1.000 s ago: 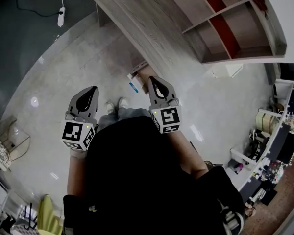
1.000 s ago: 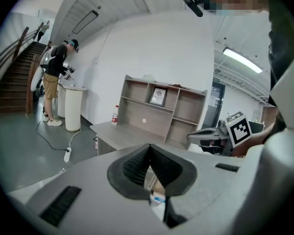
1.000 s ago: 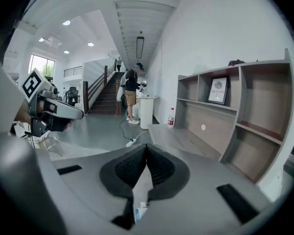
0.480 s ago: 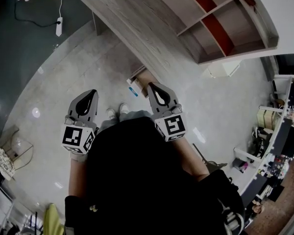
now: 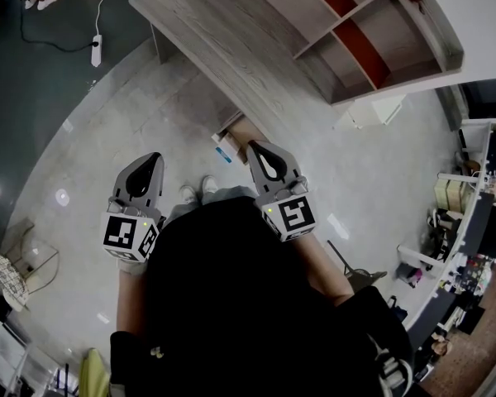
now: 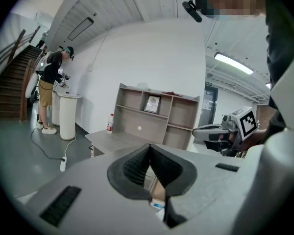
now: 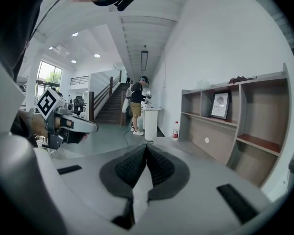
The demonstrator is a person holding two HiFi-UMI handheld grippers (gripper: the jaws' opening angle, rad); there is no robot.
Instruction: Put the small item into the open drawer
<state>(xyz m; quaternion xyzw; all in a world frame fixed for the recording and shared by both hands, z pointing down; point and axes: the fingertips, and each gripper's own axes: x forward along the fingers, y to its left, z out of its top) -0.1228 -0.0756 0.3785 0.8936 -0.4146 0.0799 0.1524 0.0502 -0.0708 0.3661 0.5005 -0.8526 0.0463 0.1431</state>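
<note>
Since a second ago our right gripper (image 5: pixel 251 145) has come up a little, while the left gripper (image 5: pixel 156 156) has hardly stirred. Both hang before the desk (image 5: pixel 231 48), and each has its ribbed black pads pressed together with nothing between them. The desk is a long slab of grey wood grain. The open drawer (image 5: pixel 246 129), brown inside, juts from under its near edge. The small item (image 5: pixel 223 152), a white and blue strip, lies just beside the drawer; we cannot tell whether it rests on the floor. Our shoes (image 5: pixel 197 190) stand between the grippers and the drawer. Behind the desk is a boxy shelf unit (image 5: pixel 372 64) holding a framed picture (image 6: pixel 152 103). A red-capped bottle (image 6: pixel 109 123) stands at the desk's far end, and a white power strip (image 5: pixel 96 50) lies on the dark floor beyond it
</note>
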